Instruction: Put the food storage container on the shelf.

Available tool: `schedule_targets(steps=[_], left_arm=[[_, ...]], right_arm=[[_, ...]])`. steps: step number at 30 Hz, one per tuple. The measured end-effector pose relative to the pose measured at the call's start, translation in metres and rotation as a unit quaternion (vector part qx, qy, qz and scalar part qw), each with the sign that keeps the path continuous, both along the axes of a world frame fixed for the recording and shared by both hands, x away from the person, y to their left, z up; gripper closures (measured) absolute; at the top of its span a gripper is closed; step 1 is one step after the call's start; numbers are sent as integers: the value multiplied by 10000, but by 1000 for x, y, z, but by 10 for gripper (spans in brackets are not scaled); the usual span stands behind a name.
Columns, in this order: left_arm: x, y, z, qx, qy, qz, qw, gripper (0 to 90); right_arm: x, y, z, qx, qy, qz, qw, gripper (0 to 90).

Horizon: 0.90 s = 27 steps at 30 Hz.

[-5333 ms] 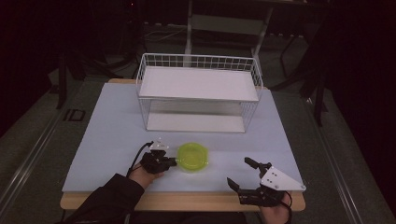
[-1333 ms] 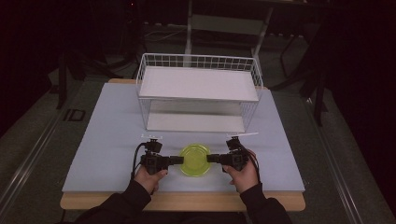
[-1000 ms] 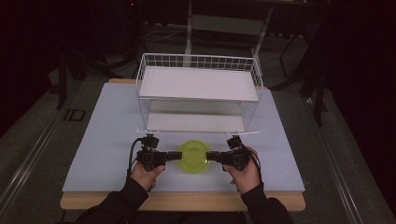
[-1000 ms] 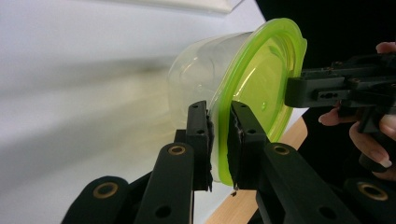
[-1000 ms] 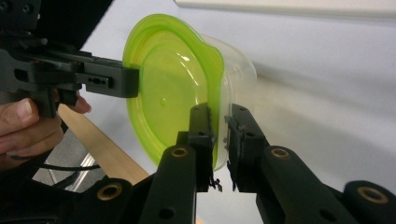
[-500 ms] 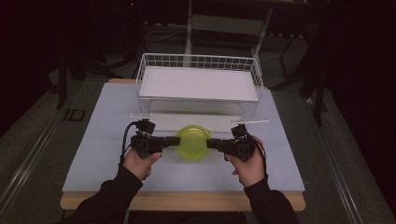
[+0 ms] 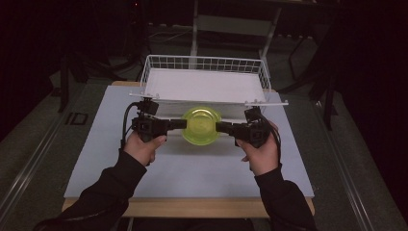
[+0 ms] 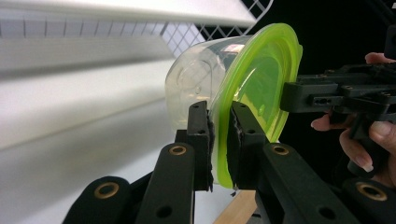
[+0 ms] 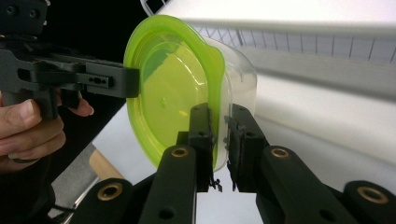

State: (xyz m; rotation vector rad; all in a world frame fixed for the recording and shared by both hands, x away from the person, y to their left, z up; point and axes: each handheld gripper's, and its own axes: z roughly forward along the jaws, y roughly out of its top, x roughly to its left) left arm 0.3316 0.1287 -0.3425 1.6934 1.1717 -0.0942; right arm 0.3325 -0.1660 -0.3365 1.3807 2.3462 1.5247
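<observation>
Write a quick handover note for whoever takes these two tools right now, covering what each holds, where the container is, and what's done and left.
Left tool: shut on the green rim of the lidded container, at its left side.
Right tool: shut on the rim at the opposite side.
Container: clear tub with a green lid, lifted off the white table, held between both tools just in front of the wire rack, near its upper shelf.
Done: gripped and raised.
Left: probably set it on the rack, then open both tools.
</observation>
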Motion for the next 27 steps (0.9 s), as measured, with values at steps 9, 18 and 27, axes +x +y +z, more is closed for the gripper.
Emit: schedule_targets(steps=[9, 18, 27], left_arm=[[14, 3, 24, -14, -96, 44, 9999, 812], [34, 0, 46, 109, -154, 178, 9997, 813], [64, -4, 60, 180, 7, 308, 9994, 812]], right_arm=[[13, 4, 25, 34, -117, -95, 9999, 808], [35, 7, 41, 53, -69, -228, 9997, 806], [62, 8, 53, 33, 12, -477, 9989, 803]])
